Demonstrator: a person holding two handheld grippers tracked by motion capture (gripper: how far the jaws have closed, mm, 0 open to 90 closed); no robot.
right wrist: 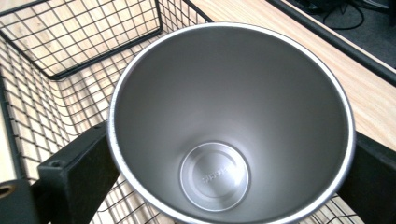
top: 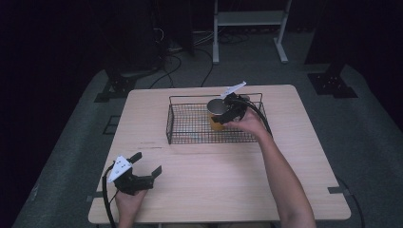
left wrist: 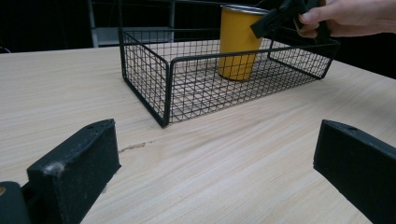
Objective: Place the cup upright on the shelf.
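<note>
L gripper [top: 146, 165] near-left on the table [top: 228, 185], jaws spread wide w/ nothing between. Farther back, centre: black wire basket [top: 190, 137]. Yellow cup [left wrist: 238, 44] w/ steel inside stands upright in basket's far-right part. R gripper [top: 227, 110] at the cup, one jaw each side of it, pinching it near the rim.

Left gripper [top: 145, 166] low, jaws wide apart; right gripper [top: 225, 114] extended forward, jaws closed.
</note>
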